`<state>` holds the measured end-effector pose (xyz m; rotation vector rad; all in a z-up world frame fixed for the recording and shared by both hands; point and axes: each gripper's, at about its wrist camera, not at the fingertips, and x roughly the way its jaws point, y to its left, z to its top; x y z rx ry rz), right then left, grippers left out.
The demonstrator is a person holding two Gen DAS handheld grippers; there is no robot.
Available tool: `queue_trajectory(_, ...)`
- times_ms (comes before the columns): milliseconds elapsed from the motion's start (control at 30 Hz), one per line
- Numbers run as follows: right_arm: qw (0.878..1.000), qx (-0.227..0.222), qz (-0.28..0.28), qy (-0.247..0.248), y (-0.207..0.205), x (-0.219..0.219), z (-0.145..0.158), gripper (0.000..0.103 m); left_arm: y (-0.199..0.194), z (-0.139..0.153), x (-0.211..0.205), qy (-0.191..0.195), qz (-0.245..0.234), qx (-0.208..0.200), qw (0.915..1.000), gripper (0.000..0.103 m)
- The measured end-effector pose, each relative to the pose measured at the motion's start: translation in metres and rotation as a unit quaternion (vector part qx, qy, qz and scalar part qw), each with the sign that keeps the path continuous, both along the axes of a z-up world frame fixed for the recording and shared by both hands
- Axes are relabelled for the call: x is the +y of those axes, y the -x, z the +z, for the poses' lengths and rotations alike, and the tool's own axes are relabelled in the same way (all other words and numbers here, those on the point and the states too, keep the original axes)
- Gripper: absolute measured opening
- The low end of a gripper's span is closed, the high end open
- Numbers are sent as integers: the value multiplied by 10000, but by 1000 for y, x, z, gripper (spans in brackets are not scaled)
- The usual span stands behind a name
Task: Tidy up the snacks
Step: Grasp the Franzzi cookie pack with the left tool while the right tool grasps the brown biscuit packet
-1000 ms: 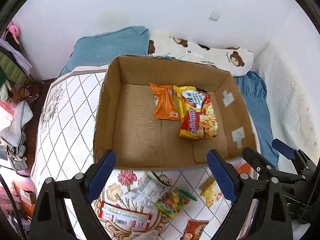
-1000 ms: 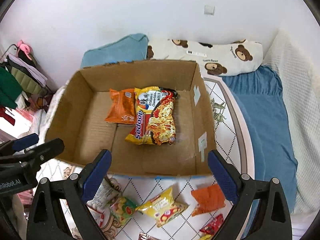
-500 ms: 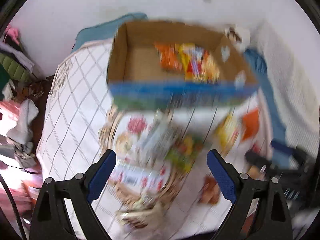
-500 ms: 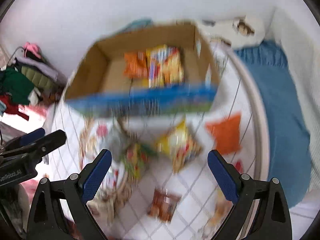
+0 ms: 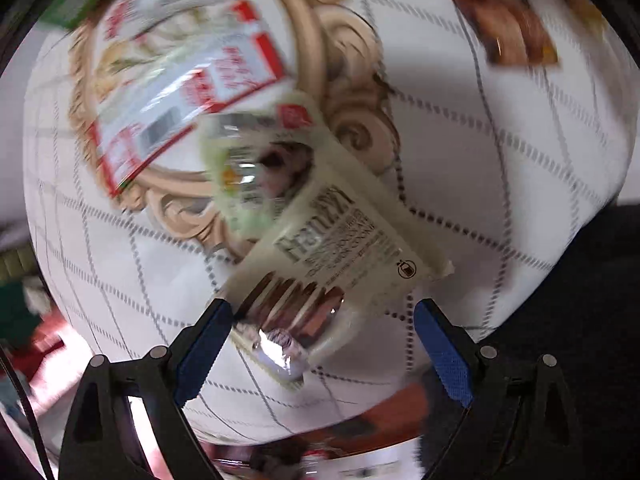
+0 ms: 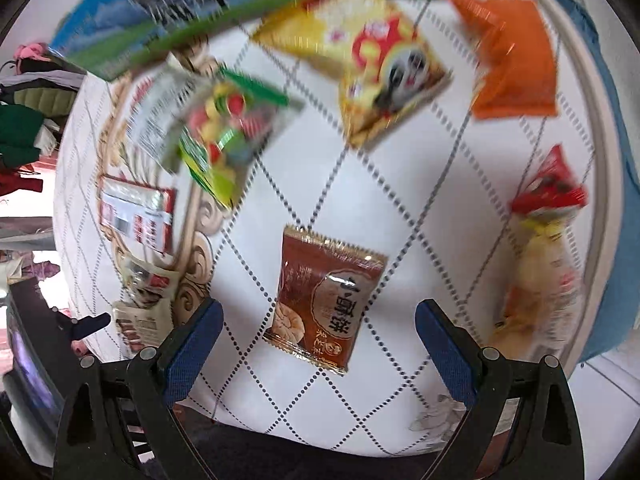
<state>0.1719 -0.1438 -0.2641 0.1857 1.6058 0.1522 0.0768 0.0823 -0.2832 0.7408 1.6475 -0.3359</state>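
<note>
My left gripper [image 5: 320,336] points steeply down, open, over a cream snack packet [image 5: 340,248] with a clear window; the packet's near end lies between the blue fingers, apart from both pads. My right gripper [image 6: 318,332] is open above a brown snack packet [image 6: 326,300] that lies flat on the white diamond-patterned cloth [image 6: 400,184]. A yellow packet [image 6: 360,56], an orange packet [image 6: 516,64], a green candy bag [image 6: 232,124] and a red-topped packet [image 6: 548,248] lie farther out. The cardboard box's printed outer wall [image 6: 200,12] shows at the top.
A red-and-white packet [image 5: 188,80] lies beyond the cream one, a brown packet [image 5: 516,28] at the upper right. The cloth's front edge [image 6: 320,432] drops off close below my grippers. Clothes [image 6: 24,128] pile at the far left. A blue blanket [image 6: 616,160] borders the right.
Both grippers have dropped from above the open box and tipped down toward the loose packets. The box's inside has left both views. Both stayed open.
</note>
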Motion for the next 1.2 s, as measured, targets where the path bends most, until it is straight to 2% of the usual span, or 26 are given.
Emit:
queue_trajectory(67, 9999, 83, 41, 116, -1, 6, -11, 98, 4, -6, -8, -146, -362, -147, 9991, 90)
queue_trajectory(100, 9997, 129, 84, 200, 0, 9, -18, 98, 4, -6, -12, -188, -499, -285, 9982, 85)
queue_trajectory(133, 9994, 160, 148, 277, 0, 14, -23, 96, 3, -5, -14, -207, -511, -365, 9978, 77)
queue_trajectory(200, 9980, 137, 336, 525, 3, 22, -30, 92, -6, -2, -14, -96, -173, -333, 9993, 73)
queue_trajectory(267, 9953, -77, 598, 763, 6, 30, -30, 79, -17, 7, -11, 70, 330, -432, 9985, 68)
queue_trajectory(300, 9934, -193, 725, 873, 8, 33, -29, 69, -24, 11, -6, 150, 704, -455, 9964, 68)
queue_trajectory(333, 9923, -250, 818, 898, 9, 35, -28, 67, -35, 17, 3, 376, 1371, -487, 9886, 67)
queue_trajectory(367, 9917, -288, 870, 900, 11, 38, -27, 67, -43, 20, 14, 615, 2043, -459, 9759, 67)
queue_trajectory(400, 9907, -352, 948, 914, 13, 38, -26, 65, -48, 21, 22, 766, 2495, -416, 9644, 67)
queue_trajectory(467, 9881, -433, 1111, 972, 15, 39, -23, 64, -57, 24, 46, 1188, 3676, -380, 9216, 68)
queue_trajectory(500, 9868, -433, 1196, 1006, 18, 39, -22, 64, -60, 26, 55, 1343, 4050, -410, 9035, 68)
queue_trajectory(533, 9864, -427, 1226, 1004, 19, 37, -20, 64, -63, 26, 60, 1438, 4258, -387, 8925, 68)
queue_trajectory(567, 9867, -387, 1239, 980, 21, 35, -20, 64, -65, 24, 61, 1545, 4347, -272, 8868, 68)
queue_trajectory(600, 9876, -306, 1224, 931, 21, 34, -20, 65, -65, 23, 59, 1620, 4297, -203, 8881, 68)
queue_trajectory(633, 9889, -247, 1174, 874, 22, 31, -22, 66, -67, 25, 58, 1644, 4170, -170, 8937, 68)
queue_trajectory(667, 9909, -190, 1085, 779, 25, 26, -23, 67, -82, 39, 50, 1579, 3943, -149, 9052, 68)
queue_trajectory(733, 9938, -109, 918, 624, 25, 20, -22, 68, -81, 39, 33, 1398, 3331, -83, 9324, 68)
queue_trajectory(800, 9951, -66, 817, 555, 23, 15, -22, 69, -76, 32, 15, 1091, 2731, -8, 9558, 69)
queue_trajectory(833, 9957, -46, 761, 521, 22, 13, -22, 69, -72, 29, 8, 912, 2462, 10, 9649, 69)
queue_trajectory(867, 9961, -36, 723, 499, 19, 11, -21, 70, -70, 26, 3, 770, 2317, -24, 9697, 69)
queue_trajectory(933, 9965, -36, 677, 488, 18, 8, -21, 70, -64, 23, -8, 638, 2202, -102, 9733, 69)
queue_trajectory(1033, 9958, -78, 742, 523, 11, 10, -20, 68, -44, 15, -24, 668, 2240, -226, 9720, 66)
queue_trajectory(1067, 9949, -124, 799, 594, 10, 11, -20, 65, -41, 15, -29, 686, 2295, -287, 9705, 63)
queue_trajectory(1133, 9940, -194, 892, 594, 15, 19, -30, 60, -32, 14, -39, 858, 2502, -300, 9639, 63)
queue_trajectory(1200, 9938, -198, 935, 576, 17, 14, -28, 58, -35, 14, -37, 982, 2709, -262, 9572, 63)
